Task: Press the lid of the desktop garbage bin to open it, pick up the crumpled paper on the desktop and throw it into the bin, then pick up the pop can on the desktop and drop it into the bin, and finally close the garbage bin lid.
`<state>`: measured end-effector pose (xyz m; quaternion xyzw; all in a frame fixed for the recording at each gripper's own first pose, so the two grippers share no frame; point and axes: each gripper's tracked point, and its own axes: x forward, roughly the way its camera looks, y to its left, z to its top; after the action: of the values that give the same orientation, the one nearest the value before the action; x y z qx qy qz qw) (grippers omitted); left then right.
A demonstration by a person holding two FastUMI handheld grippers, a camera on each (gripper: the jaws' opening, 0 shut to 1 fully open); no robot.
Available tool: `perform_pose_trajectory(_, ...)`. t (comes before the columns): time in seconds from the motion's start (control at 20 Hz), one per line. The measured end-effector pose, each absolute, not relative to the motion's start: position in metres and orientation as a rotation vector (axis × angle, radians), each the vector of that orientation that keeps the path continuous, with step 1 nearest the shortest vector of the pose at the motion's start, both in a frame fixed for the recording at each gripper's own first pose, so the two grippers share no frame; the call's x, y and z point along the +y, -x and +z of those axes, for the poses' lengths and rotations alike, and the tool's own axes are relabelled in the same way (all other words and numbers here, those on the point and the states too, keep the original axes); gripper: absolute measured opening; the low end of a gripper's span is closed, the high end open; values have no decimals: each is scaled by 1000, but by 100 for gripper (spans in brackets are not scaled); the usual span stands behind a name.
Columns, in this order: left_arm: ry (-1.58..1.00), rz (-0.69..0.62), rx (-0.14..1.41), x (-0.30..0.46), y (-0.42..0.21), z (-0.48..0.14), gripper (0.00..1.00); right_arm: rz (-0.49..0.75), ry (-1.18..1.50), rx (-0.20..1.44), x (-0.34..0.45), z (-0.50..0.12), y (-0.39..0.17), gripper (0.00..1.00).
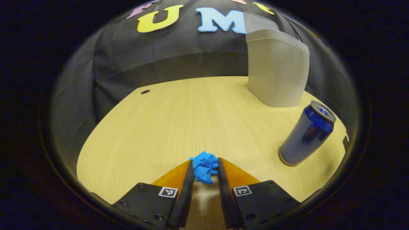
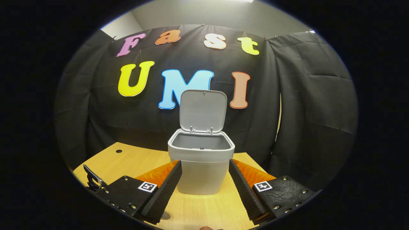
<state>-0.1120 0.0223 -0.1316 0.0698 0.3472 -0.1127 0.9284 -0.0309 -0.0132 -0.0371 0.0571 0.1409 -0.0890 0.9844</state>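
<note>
Left gripper (image 1: 205, 169): closing narrow on crumpled paper (image 1: 204, 166), both fingers pressing its sides; paper blue, sitting low over the desktop (image 1: 179, 121), whether touching the wood or lifted clear, impossible to tell.

Pop can (image 1: 307, 133): standing upright on the desktop to the right of the left gripper, well apart from it, blue top and grey body, tab end facing up.

Garbage bin (image 1: 276, 70): standing beyond the can toward the far right edge of the desktop, near the black cloth wall (image 1: 159, 57); grey, seen side-on in the left gripper view.

Right gripper (image 2: 205, 179): hanging wide open, gripping nothing, fingers framing the garbage bin (image 2: 201, 163) on either side in the picture, bin sitting farther back on the desktop (image 2: 198, 207).

Lid (image 2: 203, 110): standing raised, hinged at the back rim, leaning against nothing visible; bin mouth showing open, interior grey.

Small dark hole (image 2: 119, 150): lying in the desktop near its far left corner.
</note>
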Motion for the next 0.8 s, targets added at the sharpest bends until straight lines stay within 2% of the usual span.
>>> perform_pose_trajectory(0.05, -140, -221, 712, 22, 111, -131, 47, -179, -115, 285, -15, -37, 32, 95)
perform_pose_trajectory(0.1, -136, -229, 706, 20, 112, -132, 35, -180, -118, 286, -17, -39, 33, 95)
perform_pose_trajectory(0.15, -136, -225, 705, 21, 111, -131, 36, -183, -122, 287, -19, -39, 34, 95)
perform_pose_trajectory(0.25, -135, -234, 701, 19, 111, -130, 17, -192, -134, 286, -24, -41, 37, 95)
perform_pose_trajectory(0.3, -128, -239, 699, 18, 111, -128, 20, -195, -140, 288, -25, -41, 37, 95)
perform_pose_trajectory(0.4, -116, -258, 717, 15, 113, -130, 13, -199, -146, 289, -30, -42, 38, 95)
perform_pose_trajectory(0.8, -81, -285, 644, -4, 102, -92, 13, -212, -157, 271, -47, -44, 34, 94)
